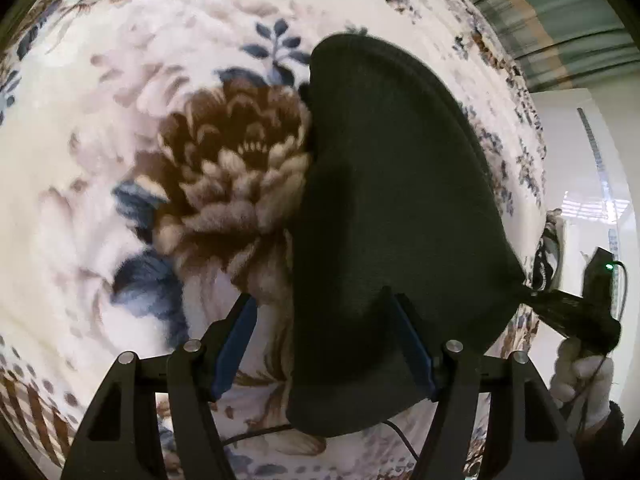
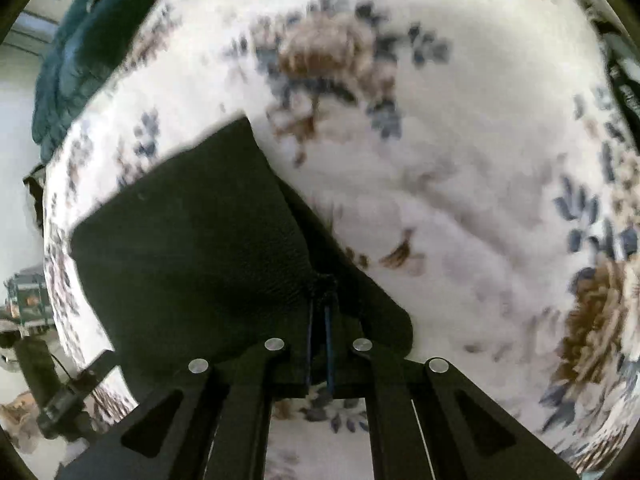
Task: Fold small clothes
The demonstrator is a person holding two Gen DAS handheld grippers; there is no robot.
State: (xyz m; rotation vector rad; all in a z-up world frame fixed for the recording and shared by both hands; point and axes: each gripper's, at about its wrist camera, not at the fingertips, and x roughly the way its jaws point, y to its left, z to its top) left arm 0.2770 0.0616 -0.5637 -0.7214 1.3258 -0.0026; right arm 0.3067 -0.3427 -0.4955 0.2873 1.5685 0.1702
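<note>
Cloth (image 1: 392, 200), dark, lay on the blanket (image 1: 120, 160), its corner pinched in my right gripper (image 2: 319, 312). My left gripper (image 1: 320, 320) stood spread, one finger (image 1: 412, 344) over the near edge, the other clear. The cloth ran lengthwise away from my left fingers.

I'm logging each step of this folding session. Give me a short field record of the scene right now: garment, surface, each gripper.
garment: dark cloth, partly lifted off the blanket
surface: floral fleece blanket
left gripper: open, jaws straddling the cloth's near edge, not pinching
right gripper: shut on a corner of the cloth
person: gloved hand holding the right gripper
background: teal quilt beyond the blanket
</note>
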